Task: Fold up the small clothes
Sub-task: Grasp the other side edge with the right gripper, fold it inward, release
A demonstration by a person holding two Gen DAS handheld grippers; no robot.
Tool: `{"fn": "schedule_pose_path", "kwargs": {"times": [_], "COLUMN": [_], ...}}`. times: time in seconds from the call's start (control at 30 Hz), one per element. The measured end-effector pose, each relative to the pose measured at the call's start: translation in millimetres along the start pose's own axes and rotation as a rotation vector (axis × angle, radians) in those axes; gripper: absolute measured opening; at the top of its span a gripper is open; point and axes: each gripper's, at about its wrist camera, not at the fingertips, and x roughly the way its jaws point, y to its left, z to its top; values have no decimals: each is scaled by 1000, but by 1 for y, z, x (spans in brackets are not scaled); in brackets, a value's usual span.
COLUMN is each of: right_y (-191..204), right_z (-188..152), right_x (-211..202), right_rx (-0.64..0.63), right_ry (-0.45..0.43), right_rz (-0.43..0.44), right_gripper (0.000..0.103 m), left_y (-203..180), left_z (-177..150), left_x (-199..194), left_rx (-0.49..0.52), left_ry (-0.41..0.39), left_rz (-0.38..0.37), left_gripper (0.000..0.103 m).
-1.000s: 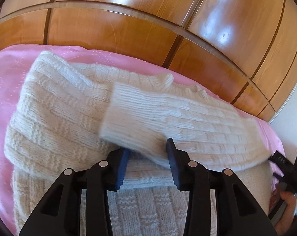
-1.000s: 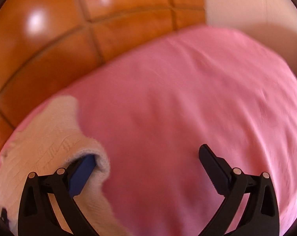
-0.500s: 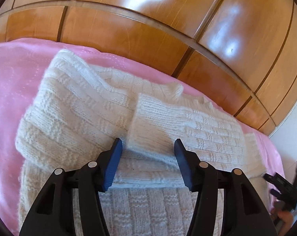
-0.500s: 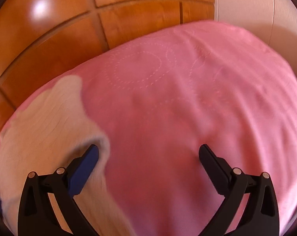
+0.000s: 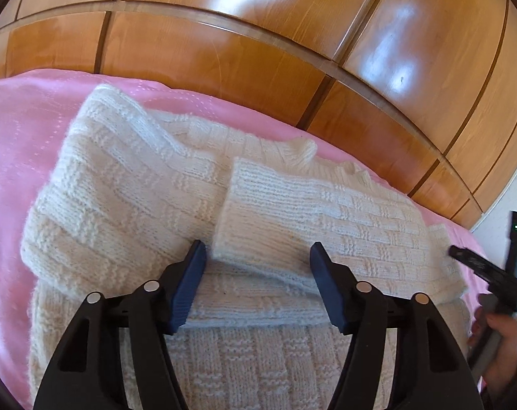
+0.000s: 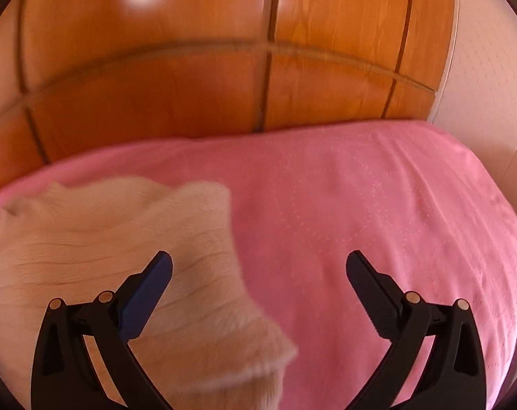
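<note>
The left gripper (image 5: 258, 273) has opened wider over the last second: its jaws, which stood close around the edge of the folded sleeve cuff (image 5: 255, 218), now stand apart on either side of it with the cuff lying free on the cream knit sweater (image 5: 121, 184). The sweater sits lower and larger in the left wrist view than before. The right gripper (image 6: 258, 280) has swung so that more of the wooden panelling (image 6: 203, 89) fills its view, and the sweater's edge now reaches further between its spread jaws.
</note>
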Motion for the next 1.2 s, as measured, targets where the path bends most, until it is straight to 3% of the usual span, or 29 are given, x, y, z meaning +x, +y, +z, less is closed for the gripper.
{"fn": "schedule_pose_path", "kwargs": {"times": [0.07,0.13,0.2,0.37,0.5,0.57,0.63,0.8,1.0,1.1,1.2], "right_y": [-9,-36,-49,-54,-56,-47,-37,-43,-45,-45,-45], "right_z": [-3,-8,-12,-14,-24,-36,-52,-62,-61,-62,-63], "right_x": [25,43,46,40,2,-15,-18,-8,-5,-7,-9], "right_rx": [31,178,247,238,218,140,56,118,127,129,123], "right_ry": [79,145,156,156,92,82,113,130,113,110,108], "right_rz": [-46,-14,-16,13,29,37,-32,25,32,33,28], "right_gripper": [101,101,101,101,101,101,101,101,101,101,101], "left_y": [0,-1,-2,-3,-3,-4,-4,-5,-9,-16,-12], "left_z": [0,-1,-1,-2,-2,-2,-2,-1,-1,-11,-28], "left_x": [1,2,3,5,5,5,5,6,1,-17,-42], "left_rx": [4,10,18,30,34,37,35,38,61,83,58], "left_ry": [2,5,7,12,13,14,14,16,20,9,11], "left_rz": [-5,-8,-4,13,18,20,18,21,41,68,37], "left_gripper": [66,68,68,68,68,68,68,68,71,76,76]}}
